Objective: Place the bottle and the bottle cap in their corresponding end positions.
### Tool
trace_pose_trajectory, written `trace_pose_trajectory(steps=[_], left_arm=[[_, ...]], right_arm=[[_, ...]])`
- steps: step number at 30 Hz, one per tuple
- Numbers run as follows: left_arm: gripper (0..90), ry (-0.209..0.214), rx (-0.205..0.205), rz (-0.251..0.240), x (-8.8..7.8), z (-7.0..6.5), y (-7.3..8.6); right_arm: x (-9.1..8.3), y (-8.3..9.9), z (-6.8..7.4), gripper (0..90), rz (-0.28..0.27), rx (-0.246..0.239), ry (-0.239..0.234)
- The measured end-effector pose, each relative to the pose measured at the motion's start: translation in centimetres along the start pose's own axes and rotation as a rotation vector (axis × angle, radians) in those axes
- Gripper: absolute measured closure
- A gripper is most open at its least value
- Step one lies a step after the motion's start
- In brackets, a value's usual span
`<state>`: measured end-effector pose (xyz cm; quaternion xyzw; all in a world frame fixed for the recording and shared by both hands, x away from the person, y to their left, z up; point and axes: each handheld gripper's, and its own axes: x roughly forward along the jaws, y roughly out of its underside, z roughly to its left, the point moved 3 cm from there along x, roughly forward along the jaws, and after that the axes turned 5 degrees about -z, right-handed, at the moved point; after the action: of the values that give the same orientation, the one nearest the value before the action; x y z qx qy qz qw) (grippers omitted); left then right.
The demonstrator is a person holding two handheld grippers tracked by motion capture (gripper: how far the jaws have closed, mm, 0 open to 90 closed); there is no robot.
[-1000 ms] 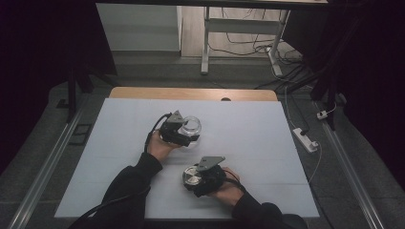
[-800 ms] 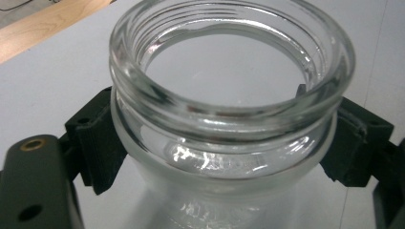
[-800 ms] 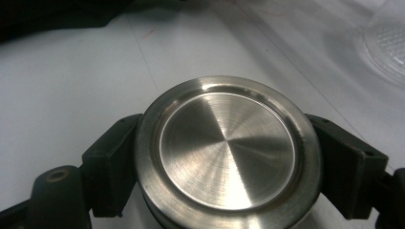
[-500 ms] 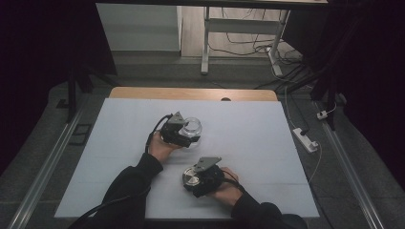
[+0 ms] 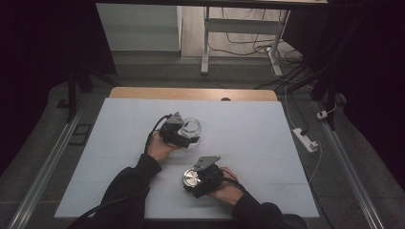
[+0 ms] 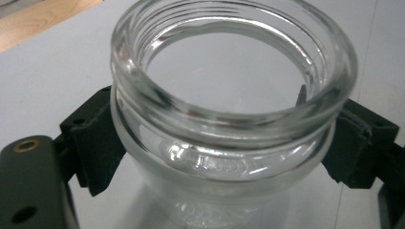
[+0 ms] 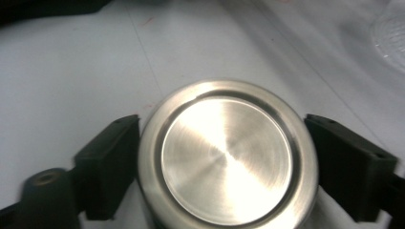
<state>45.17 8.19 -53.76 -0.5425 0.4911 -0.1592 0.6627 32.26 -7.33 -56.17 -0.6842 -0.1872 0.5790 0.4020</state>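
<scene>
A clear glass jar (image 5: 191, 127) stands lidless on the white table (image 5: 248, 133). My left gripper (image 5: 187, 135) has it between its jaws. In the left gripper view the black pads (image 6: 95, 143) lie against the jar (image 6: 229, 95) below its threaded rim; these jaws have just been opening a little. Nearer the front edge a round steel lid (image 5: 191, 178) lies flat between the jaws of my right gripper (image 5: 195, 183). Those jaws have just been opening too. In the right gripper view the lid (image 7: 227, 155) sits between the pads (image 7: 348, 167) with a thin gap on each side.
A wooden strip (image 5: 191, 93) borders the table's far edge. A white power strip (image 5: 305, 139) lies on the floor to the right, and desk legs with cables (image 5: 239, 43) stand beyond the table.
</scene>
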Motion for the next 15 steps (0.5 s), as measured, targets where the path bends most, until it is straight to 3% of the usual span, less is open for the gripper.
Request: trace_pose_trajectory(steps=[5,15], left_arm=[[9.2,-0.012,-0.003,0.014,-0.02,-0.03,-0.09],[0.1,-0.001,-0.048,0.018,-0.66,0.33,-0.37]], right_arm=[[0.09,-0.02,0.1,3.7,0.009,0.007,0.008],[-0.54,-0.46,-0.14,1.5,-0.03,0.034,0.008]])
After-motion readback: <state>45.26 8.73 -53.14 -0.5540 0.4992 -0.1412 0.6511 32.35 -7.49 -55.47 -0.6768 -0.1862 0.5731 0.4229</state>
